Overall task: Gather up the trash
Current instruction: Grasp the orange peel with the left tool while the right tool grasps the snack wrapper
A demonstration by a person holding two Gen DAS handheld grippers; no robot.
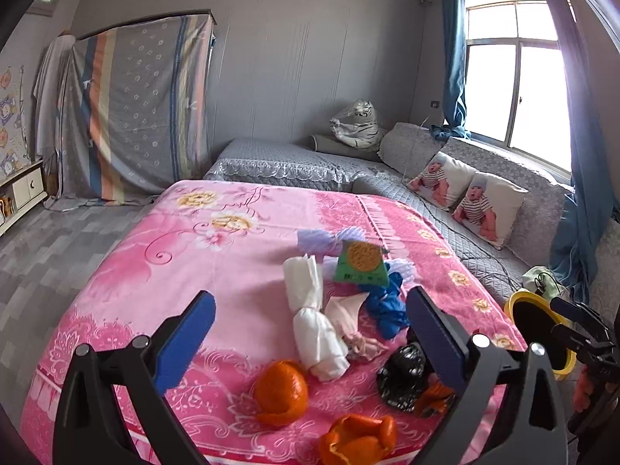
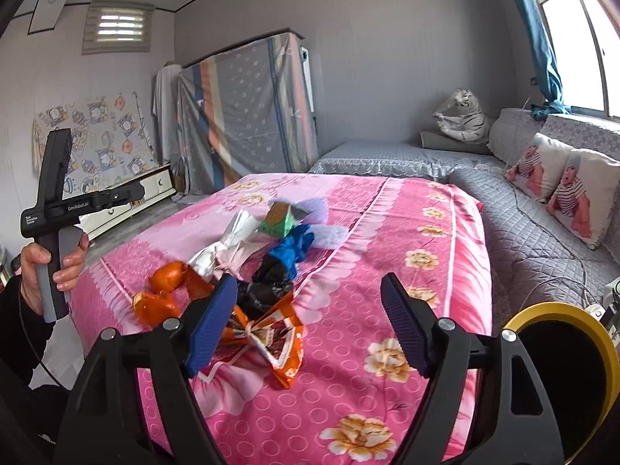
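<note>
A heap of trash lies on the pink flowered cloth (image 1: 232, 248) of a table. It holds orange peels (image 1: 282, 390), a white paper wad (image 1: 314, 321), a black crumpled bag (image 1: 401, 378), a blue wad (image 1: 387, 306) and a green snack packet (image 1: 362, 263). My left gripper (image 1: 310, 333) is open and empty, its jaws either side of the heap. In the right wrist view my right gripper (image 2: 310, 321) is open and empty above an orange snack wrapper (image 2: 271, 339), with the black bag (image 2: 267, 286) and peels (image 2: 166, 290) beyond.
A yellow-rimmed bin with a black liner (image 2: 558, 364) stands at the table's right side; it also shows in the left wrist view (image 1: 538, 333). A grey sofa (image 2: 534, 228) with baby-print cushions lies to the right. The hand-held left gripper (image 2: 58, 209) shows at the left.
</note>
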